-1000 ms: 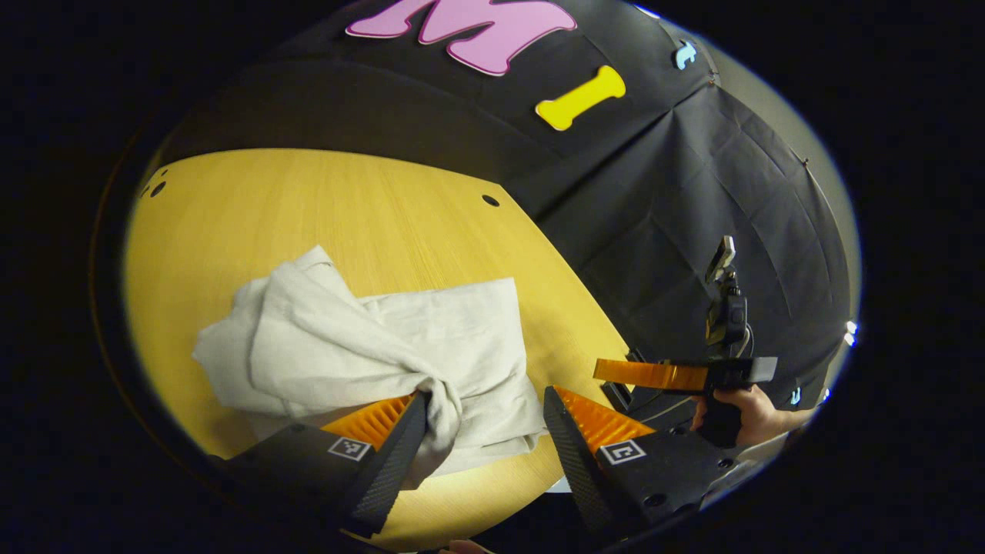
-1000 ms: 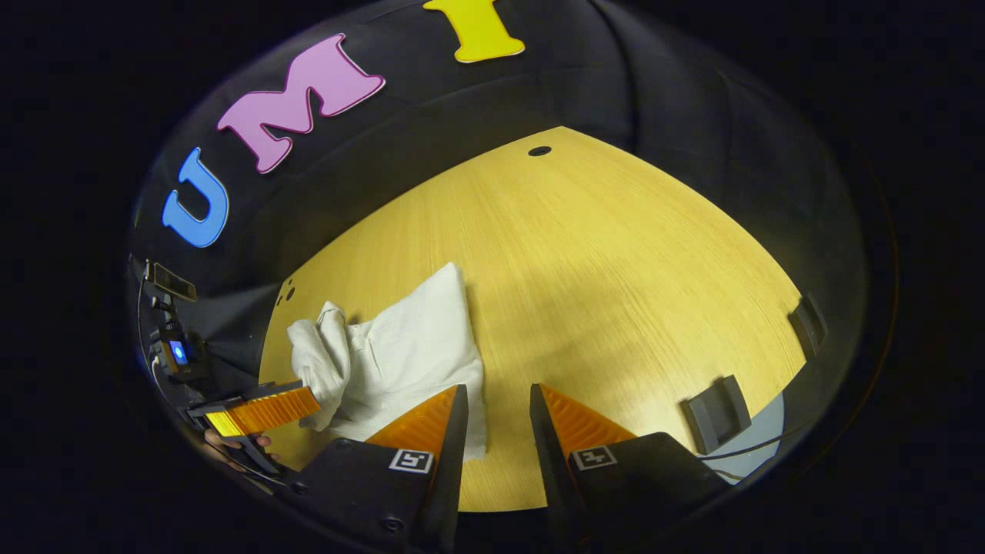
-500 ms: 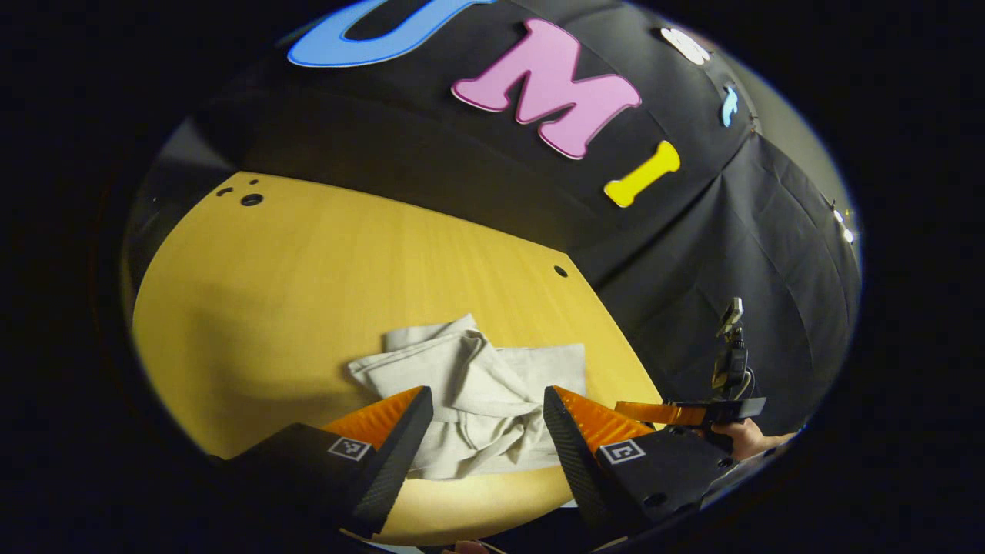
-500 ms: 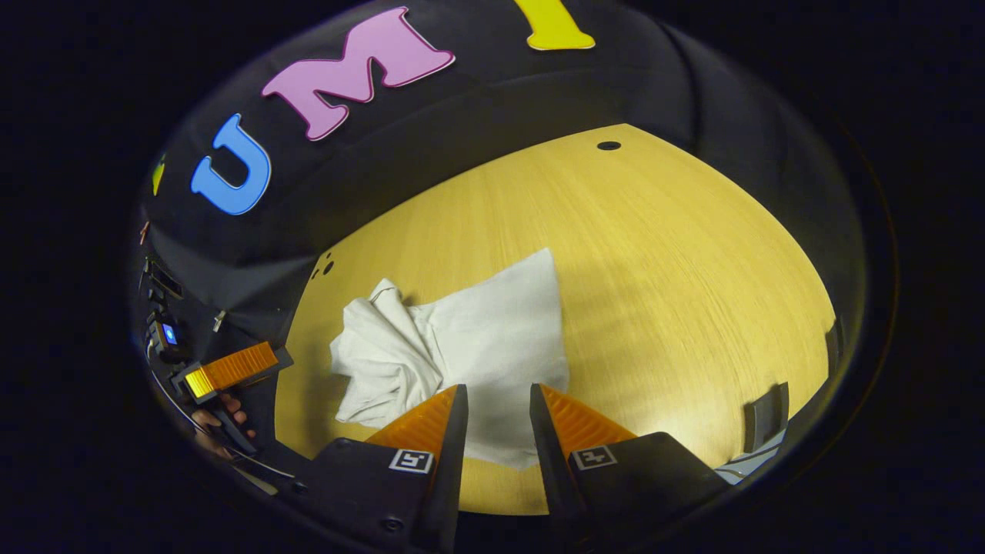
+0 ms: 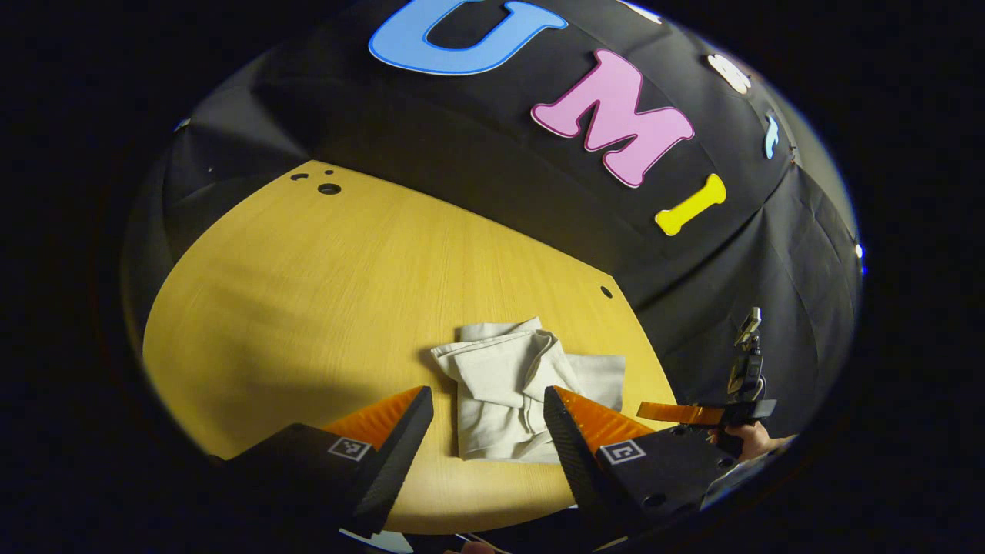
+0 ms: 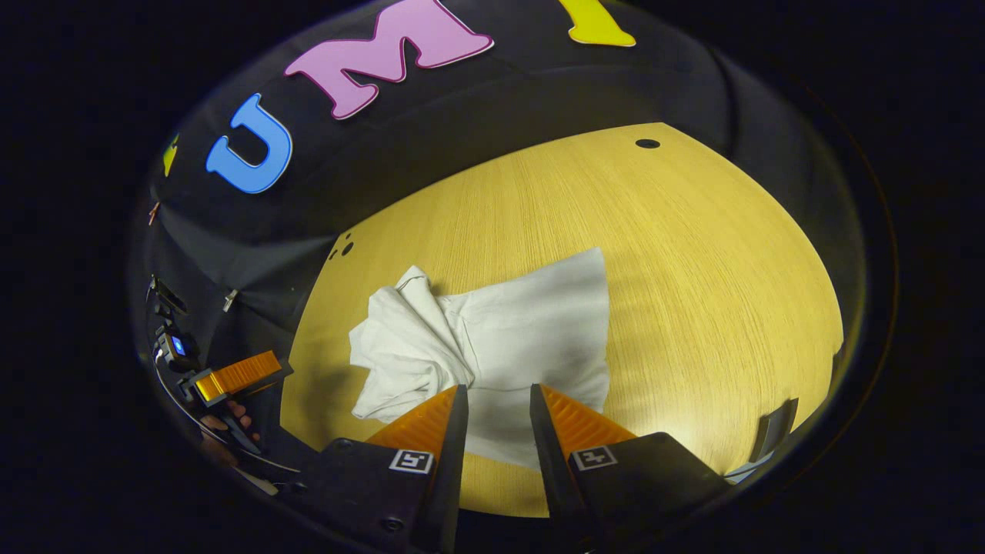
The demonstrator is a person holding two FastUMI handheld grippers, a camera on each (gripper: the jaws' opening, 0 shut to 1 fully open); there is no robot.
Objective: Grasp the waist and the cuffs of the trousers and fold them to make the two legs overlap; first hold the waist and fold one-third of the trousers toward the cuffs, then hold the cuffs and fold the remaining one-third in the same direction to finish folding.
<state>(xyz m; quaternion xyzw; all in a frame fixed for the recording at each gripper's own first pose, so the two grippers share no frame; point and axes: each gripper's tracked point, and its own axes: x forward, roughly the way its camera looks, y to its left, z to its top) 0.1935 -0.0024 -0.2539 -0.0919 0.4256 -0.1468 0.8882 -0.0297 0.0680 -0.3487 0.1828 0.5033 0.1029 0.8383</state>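
On the near half of the wooden surface (image 6: 692, 254) lie the trousers (image 6: 500, 338), a pale cloth bundle already gathered into a compact shape. One end lies fairly flat; the other end is bunched into rumpled ridges, seen at the left of the bundle in the right gripper view.

Left gripper (image 5: 486, 431): jaws stand wide apart and hold nothing; the bundle lies beyond and between them, clear of both.

Right gripper (image 6: 492, 431): jaws stand a narrow gap apart above the bundle's near edge, with nothing held. Contact with the cloth cannot be confirmed.

Handling assessment: the cloth appears light, soft and limp. It will likely sag and drape when lifted, and layers may slide over one another and undo a fold. It is not fragile, and a firm pinch should carry no risk.

Grasp assessment: waist and cuffs cannot be told apart in the bunched end. The flat end offers a clean edge (image 6: 604, 315); a hold at its corners, through all layers, looks soundest. The rumpled end appears to need smoothing.
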